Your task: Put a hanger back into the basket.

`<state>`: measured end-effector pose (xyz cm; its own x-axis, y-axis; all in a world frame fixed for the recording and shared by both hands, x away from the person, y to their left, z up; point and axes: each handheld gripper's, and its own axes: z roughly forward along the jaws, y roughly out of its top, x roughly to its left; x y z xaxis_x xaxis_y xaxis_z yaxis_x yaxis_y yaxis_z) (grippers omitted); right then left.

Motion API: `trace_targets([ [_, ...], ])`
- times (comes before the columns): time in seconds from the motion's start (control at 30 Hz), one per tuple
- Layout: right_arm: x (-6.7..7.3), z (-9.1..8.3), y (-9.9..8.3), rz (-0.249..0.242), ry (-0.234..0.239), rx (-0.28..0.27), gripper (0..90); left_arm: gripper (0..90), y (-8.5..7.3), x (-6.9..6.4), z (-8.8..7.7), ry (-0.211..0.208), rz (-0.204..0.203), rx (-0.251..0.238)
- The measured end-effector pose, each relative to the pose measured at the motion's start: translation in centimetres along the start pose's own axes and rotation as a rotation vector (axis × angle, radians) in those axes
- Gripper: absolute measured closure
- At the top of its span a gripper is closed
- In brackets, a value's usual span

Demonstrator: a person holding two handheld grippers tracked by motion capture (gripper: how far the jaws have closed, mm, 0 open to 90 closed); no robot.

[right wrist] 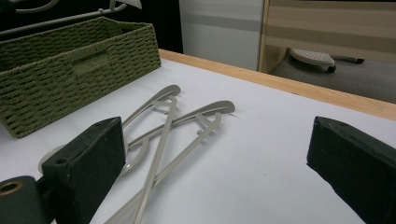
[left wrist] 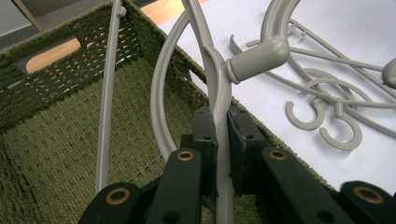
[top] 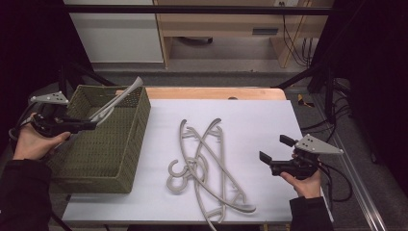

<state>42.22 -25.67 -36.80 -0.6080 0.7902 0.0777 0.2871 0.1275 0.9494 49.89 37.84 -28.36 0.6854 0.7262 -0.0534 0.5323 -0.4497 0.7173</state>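
1 grey hanger (top: pixel 117 100) hangs pinched between the pressed-together pads of the left gripper (top: pixel 91 125) above the green woven basket (top: pixel 122 159) at the table's (top: pixel 250 120) left edge, its tip rising past the basket's far rim. 2 more hangers (top: pixel 207 163) lie crossed near the table's front edge, while the right gripper (top: pixel 272 151) waits near the right edge with its jaws spread wide and empty. Judging by the angle, lowering the hanger flat and lengthwise before letting go should keep it from catching the rim.
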Motion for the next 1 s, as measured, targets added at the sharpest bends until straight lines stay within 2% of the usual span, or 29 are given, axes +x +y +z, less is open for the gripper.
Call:
trace_targets([
  [0.4,0.0,0.1,-0.1,-0.004,0.000,0.007,4.9,82.4,-1.9,1.4,1.5,0.019,-0.024,0.043],
  [0.57,0.0,0.2,-0.1,-0.003,-0.001,0.008,4.9,82.4,-2.3,1.3,2.3,0.020,-0.020,0.043],
  [0.67,0.1,0.2,-0.1,-0.002,-0.002,0.008,4.9,82.4,-2.6,1.5,3.0,0.026,-0.031,0.038],
  [1.0,0.1,0.3,-0.2,-0.005,0.000,0.015,4.9,82.4,-4.4,2.2,5.5,0.005,-0.081,0.034],
])
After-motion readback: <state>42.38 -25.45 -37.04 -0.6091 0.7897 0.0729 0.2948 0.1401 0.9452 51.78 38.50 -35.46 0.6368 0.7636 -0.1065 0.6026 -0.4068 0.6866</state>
